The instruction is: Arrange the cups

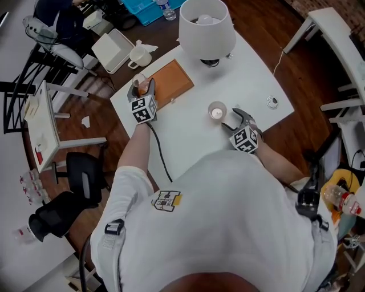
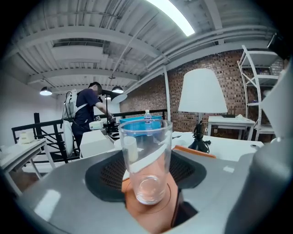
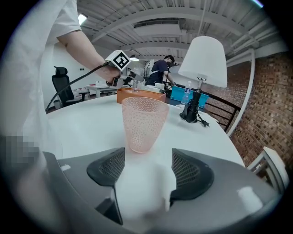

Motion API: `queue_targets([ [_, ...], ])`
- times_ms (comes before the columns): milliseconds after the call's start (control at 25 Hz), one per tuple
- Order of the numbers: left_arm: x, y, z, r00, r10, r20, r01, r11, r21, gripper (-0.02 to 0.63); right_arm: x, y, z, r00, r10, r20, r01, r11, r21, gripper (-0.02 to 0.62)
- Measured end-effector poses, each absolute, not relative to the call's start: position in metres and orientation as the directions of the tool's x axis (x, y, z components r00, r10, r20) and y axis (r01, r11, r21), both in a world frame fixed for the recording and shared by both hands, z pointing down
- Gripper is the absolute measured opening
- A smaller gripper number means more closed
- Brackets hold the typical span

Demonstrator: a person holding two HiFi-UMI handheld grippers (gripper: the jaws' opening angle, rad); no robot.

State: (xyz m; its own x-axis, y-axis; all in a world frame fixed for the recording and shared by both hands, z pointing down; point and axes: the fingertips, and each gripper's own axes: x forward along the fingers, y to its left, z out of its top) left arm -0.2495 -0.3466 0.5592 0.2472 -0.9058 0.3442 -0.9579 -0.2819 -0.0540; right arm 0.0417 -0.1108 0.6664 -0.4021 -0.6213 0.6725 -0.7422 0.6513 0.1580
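Clear glass point(image 2: 145, 160); pink dotted cup point(image 3: 143, 123); orange-brown board point(image 1: 171, 85); white table point(image 1: 194, 142).

A white lamp point(image 1: 206, 25) is standing at the far edge of the white counter point(image 1: 188, 137); an orange board point(image 1: 171, 82) is lying near its left corner; a black chair point(image 1: 82, 177) is sitting on the floor at left; a blue crate point(image 1: 142, 8) is holding a bottle point(image 1: 165, 8); a person point(image 2: 87, 109) is standing in the background.

Overhead, two low views; shared table point(image 1: 194, 142)
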Motion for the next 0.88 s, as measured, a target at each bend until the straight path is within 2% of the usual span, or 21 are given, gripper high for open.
queue_targets([
  [560,-0.249,-0.346,0.563,0.274,-0.906,0.322,-0.952,-0.303,-0.042,0.285,0.042,-0.108,0.671,-0.399,-0.619,0.676,-0.746,0.648,0.153,0.305],
  [880,-0.257,-0.328,0.545,0.266,-0.92,0.288,-0.963,-0.269,0.03,0.287,0.043,-0.111,0.67,-0.417,-0.614,0.67,-0.744,0.655,0.137,0.296],
])
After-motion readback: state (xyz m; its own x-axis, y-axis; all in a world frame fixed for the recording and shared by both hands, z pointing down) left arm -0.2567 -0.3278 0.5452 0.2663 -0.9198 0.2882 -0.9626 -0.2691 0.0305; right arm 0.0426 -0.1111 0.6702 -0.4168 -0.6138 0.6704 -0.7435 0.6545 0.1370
